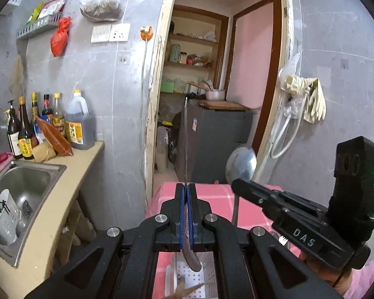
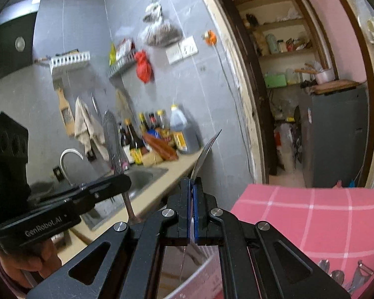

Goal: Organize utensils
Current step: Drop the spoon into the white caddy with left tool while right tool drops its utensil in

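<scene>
My left gripper is shut on a flat metal utensil seen edge-on; its thin blade rises straight up and its handle end hangs below the jaws. In the right wrist view it appears as a perforated skimmer held by the left gripper. My right gripper is shut on a metal ladle, whose bowl edge sticks up. In the left wrist view the right gripper holds that ladle upright over the pink checked table.
A white slotted tray lies below the left gripper. Several more metal utensils lie on the pink cloth. A steel sink with a white holder, sauce bottles and a doorway stand beyond.
</scene>
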